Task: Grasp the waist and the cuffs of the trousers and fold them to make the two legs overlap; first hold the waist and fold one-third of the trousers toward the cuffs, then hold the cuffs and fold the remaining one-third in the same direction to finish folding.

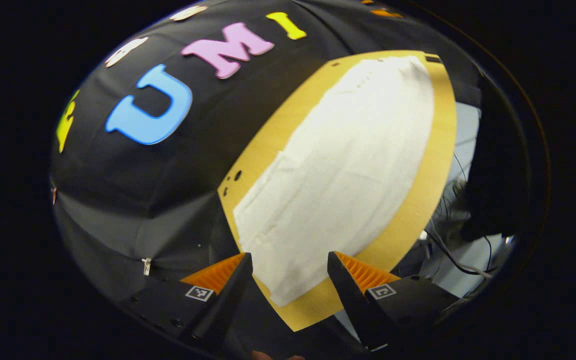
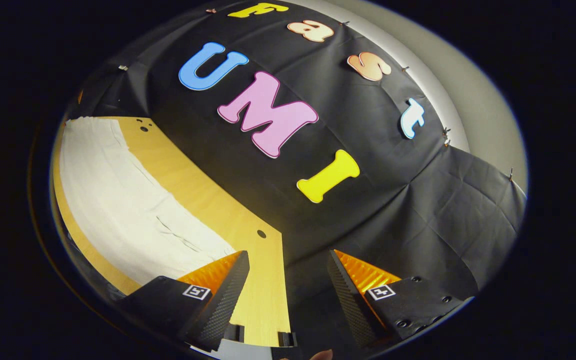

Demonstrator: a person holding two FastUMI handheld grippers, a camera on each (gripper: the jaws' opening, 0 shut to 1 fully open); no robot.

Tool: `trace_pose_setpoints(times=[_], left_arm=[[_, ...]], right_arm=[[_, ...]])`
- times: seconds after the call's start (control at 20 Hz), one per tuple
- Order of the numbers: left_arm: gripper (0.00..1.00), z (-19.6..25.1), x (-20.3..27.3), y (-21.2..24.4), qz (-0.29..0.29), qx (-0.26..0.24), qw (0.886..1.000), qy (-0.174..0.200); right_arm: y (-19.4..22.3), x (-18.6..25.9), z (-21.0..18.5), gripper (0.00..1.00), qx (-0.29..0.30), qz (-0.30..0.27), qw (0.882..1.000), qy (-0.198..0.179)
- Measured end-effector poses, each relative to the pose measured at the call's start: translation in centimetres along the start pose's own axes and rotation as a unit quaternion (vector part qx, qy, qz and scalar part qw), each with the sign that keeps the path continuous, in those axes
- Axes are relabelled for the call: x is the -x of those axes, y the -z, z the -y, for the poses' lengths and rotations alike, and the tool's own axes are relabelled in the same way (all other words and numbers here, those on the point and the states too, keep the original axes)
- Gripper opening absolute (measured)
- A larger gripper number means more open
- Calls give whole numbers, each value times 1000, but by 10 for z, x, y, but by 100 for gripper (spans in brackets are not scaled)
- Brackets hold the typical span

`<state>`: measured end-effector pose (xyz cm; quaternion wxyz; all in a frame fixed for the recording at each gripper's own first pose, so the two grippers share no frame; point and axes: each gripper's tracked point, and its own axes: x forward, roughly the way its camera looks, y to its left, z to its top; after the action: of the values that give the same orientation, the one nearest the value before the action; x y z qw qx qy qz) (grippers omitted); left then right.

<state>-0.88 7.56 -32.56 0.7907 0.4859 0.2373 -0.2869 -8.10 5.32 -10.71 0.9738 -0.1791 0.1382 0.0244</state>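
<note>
While both grippers gape: one trousers (image 1: 338, 170), one table (image 1: 433, 200).

The left claw (image 1: 289, 257) and right claw (image 2: 288, 257) both hang tilted with fingers spread, gripping nothing.

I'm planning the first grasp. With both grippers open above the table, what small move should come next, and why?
Probably lower both toward the ends of the trousers. The left gripper and right gripper hang open, holding nothing, and the white trousers lie flat and unfolded on the wooden table, so no grasp has begun.
</note>
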Motion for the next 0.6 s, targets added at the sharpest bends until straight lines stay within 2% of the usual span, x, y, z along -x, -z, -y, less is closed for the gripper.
trace_pose_setpoints(times=[0.2, 0.4, 0.6], left_arm=[[95, 20, -31, 41, -52, -68, 995, 43], [95, 18, -49, 56, -83, -133, 987, 40], [93, 9, -72, 50, -80, -185, 979, 38]], right_arm=[[18, 4, 1, 98, -2, -26, 1000, 5], [28, 6, -2, 98, -24, -45, 999, 10], [31, 6, -4, 98, -25, -55, 998, 16]])
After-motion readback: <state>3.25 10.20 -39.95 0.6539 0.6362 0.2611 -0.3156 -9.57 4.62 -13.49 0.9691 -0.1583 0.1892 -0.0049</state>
